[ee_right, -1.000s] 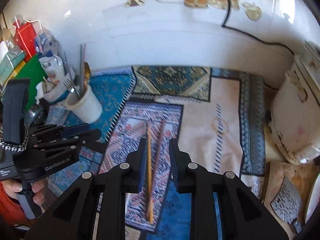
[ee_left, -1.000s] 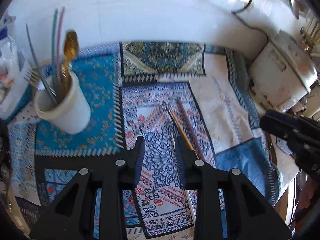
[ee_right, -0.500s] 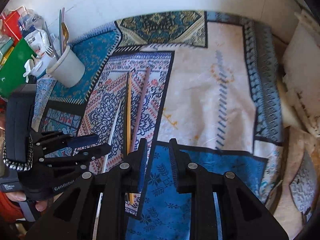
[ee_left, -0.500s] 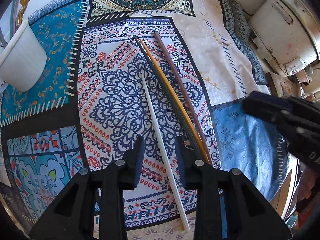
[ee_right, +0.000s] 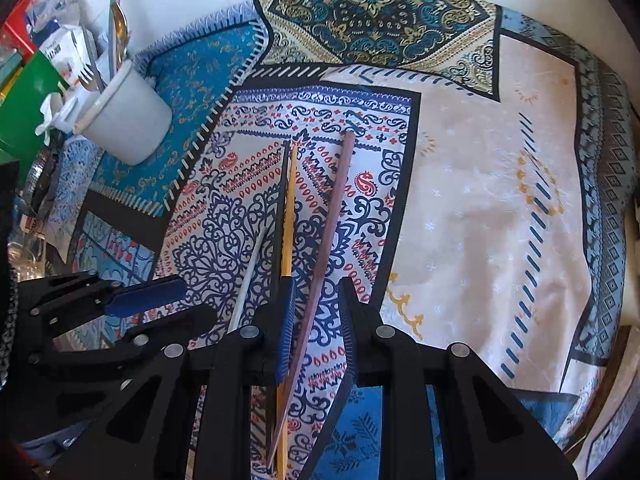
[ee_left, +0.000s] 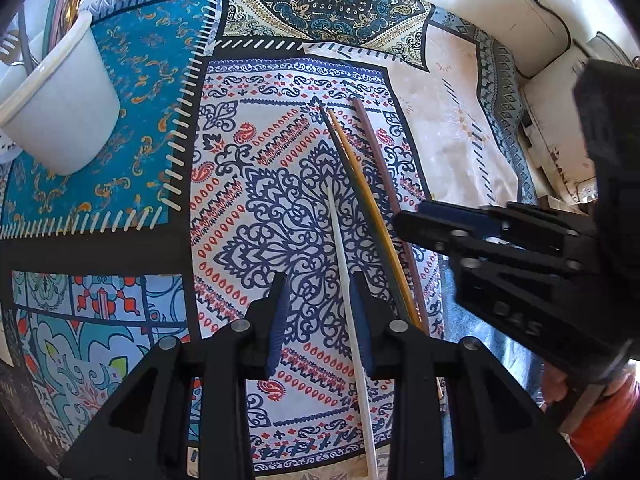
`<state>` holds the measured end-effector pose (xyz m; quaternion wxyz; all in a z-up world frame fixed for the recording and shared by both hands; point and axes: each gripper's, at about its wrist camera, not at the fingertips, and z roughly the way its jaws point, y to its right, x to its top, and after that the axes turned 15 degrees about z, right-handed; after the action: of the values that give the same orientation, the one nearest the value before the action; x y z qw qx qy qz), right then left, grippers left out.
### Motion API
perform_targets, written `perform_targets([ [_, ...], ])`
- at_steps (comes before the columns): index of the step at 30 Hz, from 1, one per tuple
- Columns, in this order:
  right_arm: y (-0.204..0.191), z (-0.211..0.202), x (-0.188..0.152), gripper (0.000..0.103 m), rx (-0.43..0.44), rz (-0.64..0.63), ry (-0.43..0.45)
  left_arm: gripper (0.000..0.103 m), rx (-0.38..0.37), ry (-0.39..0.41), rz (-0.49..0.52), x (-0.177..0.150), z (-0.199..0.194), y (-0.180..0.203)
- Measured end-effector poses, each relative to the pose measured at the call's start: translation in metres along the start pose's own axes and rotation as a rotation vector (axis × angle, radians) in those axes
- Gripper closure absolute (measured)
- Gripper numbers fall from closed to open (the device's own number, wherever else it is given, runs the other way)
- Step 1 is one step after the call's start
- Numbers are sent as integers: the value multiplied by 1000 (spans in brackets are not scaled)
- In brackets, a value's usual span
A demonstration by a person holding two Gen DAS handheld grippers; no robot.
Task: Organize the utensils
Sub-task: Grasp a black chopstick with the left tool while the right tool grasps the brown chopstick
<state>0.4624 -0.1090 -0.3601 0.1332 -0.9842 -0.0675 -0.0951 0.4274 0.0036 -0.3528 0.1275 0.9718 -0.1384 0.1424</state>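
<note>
**Both grippers down over the sticks now, time to line up the pinch**

Since half a second ago both grippers have dropped closer to the cloth, and the right one has slid left from the blue patch onto the sticks.

Four thin sticks lie side by side on the paisley panel, down-right of the white cup (ee_left: 60, 112): white stick (ee_left: 344, 280), dark stick (ee_right: 280, 216), yellow stick (ee_left: 368, 200), brown stick (ee_right: 332, 232).

The left gripper (ee_left: 320, 320) is open, the white stick running between its jaws. The right gripper (ee_right: 318, 332) is open too, straddling the brown one.

My take: go for one stick per gripper, centre it before closing, and keep the right jaw clear of the yellow neighbour. Then lift straight and tip it into the cup alongside the fork and spoon on the worktop.
</note>
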Motion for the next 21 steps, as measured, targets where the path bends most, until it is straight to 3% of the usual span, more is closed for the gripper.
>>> perform_targets([
  [8,2,-3,-26,97,4,-44,7,92,-102,-20,-10,2,9,5],
  [14,20,-13,-51,98,21,-13,13,93,-143,-32,6,8,17,18],
  [21,39,-22,-74,98,45,19,-7,93,-116,-49,19,12,26,27],
])
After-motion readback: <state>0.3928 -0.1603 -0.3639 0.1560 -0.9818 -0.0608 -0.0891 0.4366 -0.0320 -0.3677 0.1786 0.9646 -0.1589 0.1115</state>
